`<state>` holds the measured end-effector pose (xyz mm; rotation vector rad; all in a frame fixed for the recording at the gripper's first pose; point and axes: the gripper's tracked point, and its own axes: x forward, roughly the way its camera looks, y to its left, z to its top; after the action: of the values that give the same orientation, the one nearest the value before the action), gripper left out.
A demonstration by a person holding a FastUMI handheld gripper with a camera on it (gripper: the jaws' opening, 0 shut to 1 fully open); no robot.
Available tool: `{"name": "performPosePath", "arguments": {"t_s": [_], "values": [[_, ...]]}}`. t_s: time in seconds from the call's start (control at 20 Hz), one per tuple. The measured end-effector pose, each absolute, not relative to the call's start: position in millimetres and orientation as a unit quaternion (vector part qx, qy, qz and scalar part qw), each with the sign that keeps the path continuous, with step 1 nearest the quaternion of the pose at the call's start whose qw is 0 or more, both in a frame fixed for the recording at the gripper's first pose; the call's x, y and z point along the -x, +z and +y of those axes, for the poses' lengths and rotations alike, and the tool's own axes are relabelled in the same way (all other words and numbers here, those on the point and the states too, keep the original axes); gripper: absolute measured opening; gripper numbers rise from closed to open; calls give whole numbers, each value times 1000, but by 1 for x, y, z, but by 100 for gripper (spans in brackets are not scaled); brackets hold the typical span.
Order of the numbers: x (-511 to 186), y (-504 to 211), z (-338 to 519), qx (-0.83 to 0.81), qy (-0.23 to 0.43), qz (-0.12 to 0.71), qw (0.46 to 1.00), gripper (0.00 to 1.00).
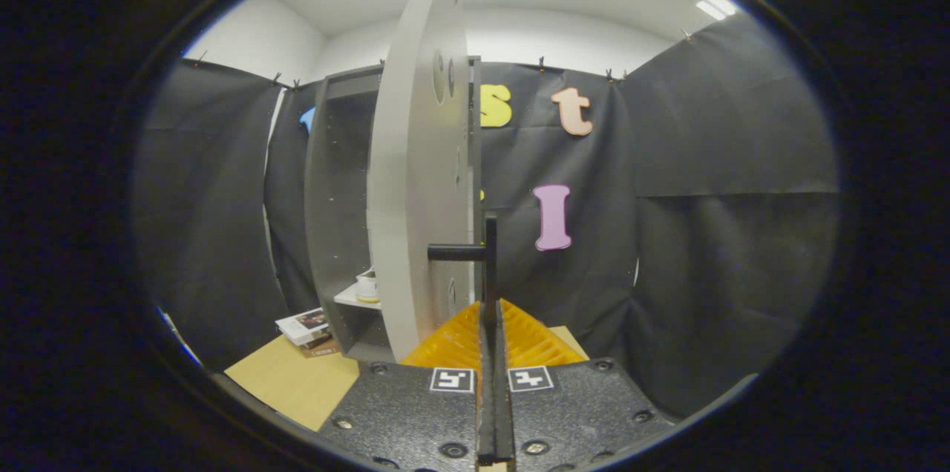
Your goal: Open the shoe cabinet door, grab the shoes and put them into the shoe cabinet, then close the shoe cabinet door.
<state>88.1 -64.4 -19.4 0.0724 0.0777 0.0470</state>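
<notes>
The claw point(490, 316) is clamped on the dark handle point(486, 253) of the open cabinet door point(415, 182); a shoe point(367, 286) sits on the shelf behind, booklets point(308, 329) lie on the bench point(297, 383) beside the cabinet.

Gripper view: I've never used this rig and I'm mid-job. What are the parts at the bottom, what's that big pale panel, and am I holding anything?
This picture comes from a fisheye camera riding on a hand-held two-finger gripper, looking forward along its fingers, which are the ridged pieces at the bottom. They are closed on the dark bar handle of the cabinet door. The big pale panel is that door, seen nearly edge-on because it is swung open. Left of it is the grey shoe cabinet, with a shoe on an inner shelf. The cabinet stands on a tan surface, where a small stack of booklets lies beside it.
</notes>
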Motion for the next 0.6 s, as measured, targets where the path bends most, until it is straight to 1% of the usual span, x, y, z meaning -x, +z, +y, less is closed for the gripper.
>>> {"name": "performPosePath", "arguments": {"t_s": [0.4,0.5,0.6], "values": [[-87,-20,-60,-51,40,39,997,4],[-84,-19,-66,-23,25,35,999,4],[-81,-11,-83,25,-2,2,1000,5]]}}
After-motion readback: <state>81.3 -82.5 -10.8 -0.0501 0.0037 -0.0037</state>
